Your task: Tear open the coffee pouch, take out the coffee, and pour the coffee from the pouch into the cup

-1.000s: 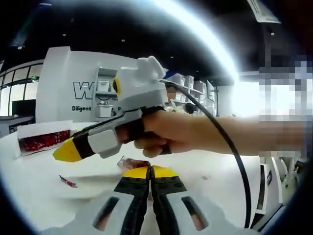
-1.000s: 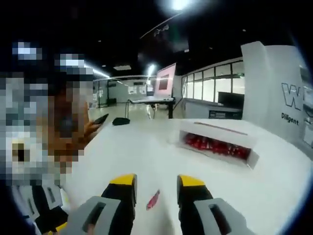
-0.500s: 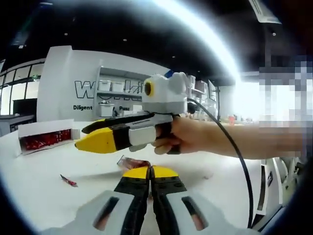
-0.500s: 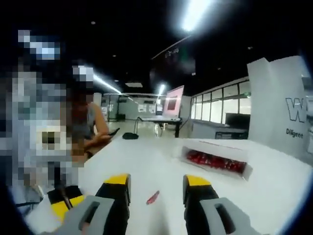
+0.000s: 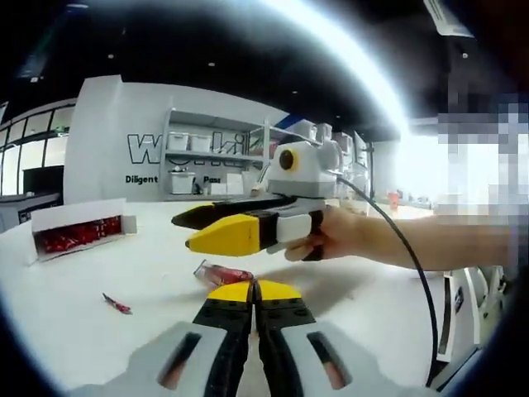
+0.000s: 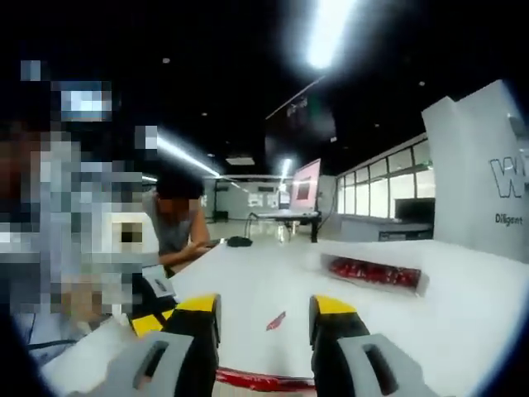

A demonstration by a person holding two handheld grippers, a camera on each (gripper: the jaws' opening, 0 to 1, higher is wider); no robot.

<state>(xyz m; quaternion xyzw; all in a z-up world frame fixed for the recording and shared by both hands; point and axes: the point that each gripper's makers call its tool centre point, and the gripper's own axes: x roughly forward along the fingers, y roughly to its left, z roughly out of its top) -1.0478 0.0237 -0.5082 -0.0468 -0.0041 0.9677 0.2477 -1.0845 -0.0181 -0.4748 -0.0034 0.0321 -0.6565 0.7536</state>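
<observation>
White box [image 5: 78,232] full of red pouches [image 5: 76,236].

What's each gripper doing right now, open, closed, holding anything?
Left gripper: jaws closed together, with nothing visibly between them.
Right gripper: jaws open, empty, above the red pouch.

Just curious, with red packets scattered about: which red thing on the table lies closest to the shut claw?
The red pouch just beyond the left claw tips. The small red scrap lies farther left, and the other red packets sit in the white box at the table's far side.
</observation>
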